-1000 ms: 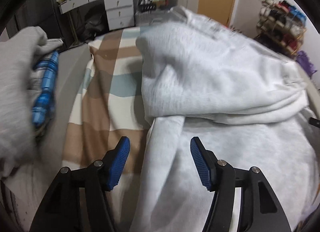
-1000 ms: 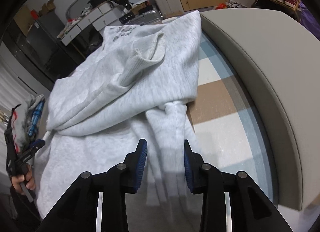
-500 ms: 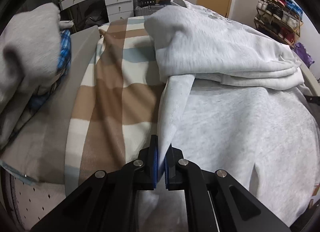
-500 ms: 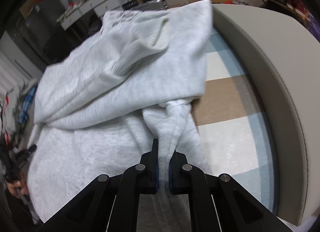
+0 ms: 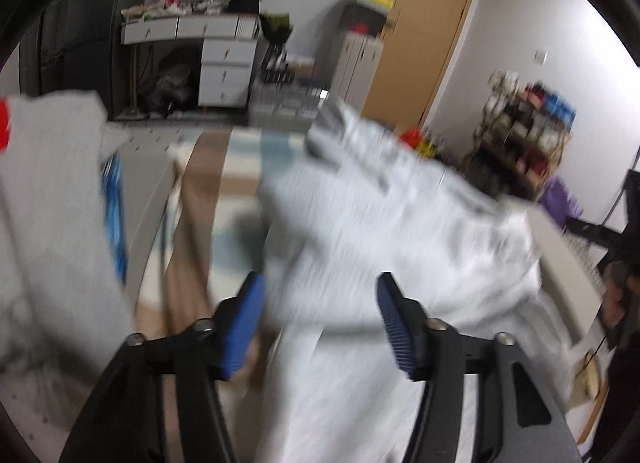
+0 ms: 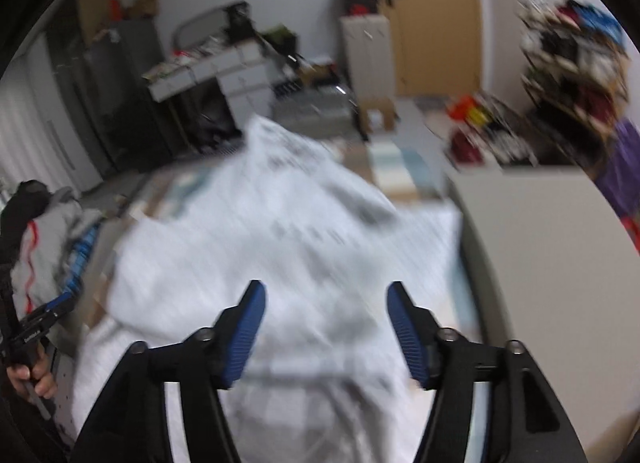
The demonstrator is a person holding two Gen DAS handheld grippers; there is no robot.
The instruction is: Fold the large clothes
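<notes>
Left wrist view: left gripper (image 5: 318,319), jaws opening with nothing clamped, above the folded white sweatshirt (image 5: 400,231) on the checked blanket (image 5: 200,231). Right wrist view: right gripper (image 6: 325,329), jaws likewise opening and empty, above the same blurred sweatshirt (image 6: 280,247).

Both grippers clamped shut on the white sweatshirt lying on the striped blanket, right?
Not clamped. Both wrist views show the left gripper and right gripper with jaws apart and opening, no cloth pinched. The white sweatshirt does lie on the striped blanket.
</notes>
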